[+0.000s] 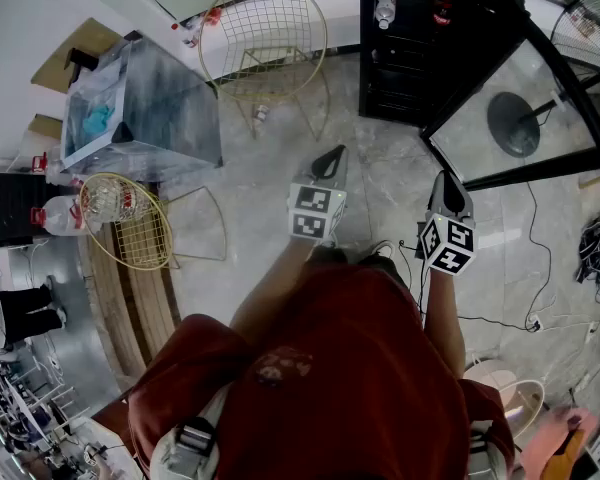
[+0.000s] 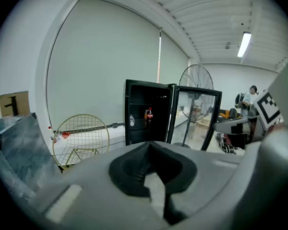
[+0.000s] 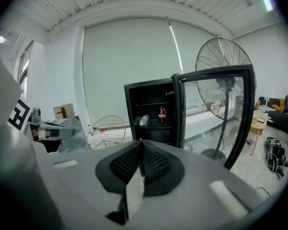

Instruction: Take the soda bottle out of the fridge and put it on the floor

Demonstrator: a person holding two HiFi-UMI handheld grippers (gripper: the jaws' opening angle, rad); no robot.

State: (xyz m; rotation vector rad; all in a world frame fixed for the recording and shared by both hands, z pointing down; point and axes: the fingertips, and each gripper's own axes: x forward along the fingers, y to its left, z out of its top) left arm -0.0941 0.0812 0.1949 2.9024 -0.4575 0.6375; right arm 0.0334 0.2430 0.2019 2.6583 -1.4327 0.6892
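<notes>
- Soda bottle (image 3: pixel 162 115) stands upright on a shelf inside the fridge (image 3: pixel 134 104), just beside a leaning clear bottle (image 3: pixel 144 120).
- The fridge's glass door (image 3: pixel 216 114) hangs open.
- Left gripper (image 1: pixel 332 158): fingers (image 2: pixel 132 169) together, nothing between them.
- Right gripper (image 1: pixel 448 190): fingers (image 3: pixel 125 164) together, empty.
- Both grippers hover over the floor (image 1: pixel 380 198), well apart from the fridge.

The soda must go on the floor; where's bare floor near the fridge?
Barest: the marble floor between the wire chair, the fridge and its open glass door. Crowded: cables to the right, a second wire chair and the covered table to the left.
</notes>
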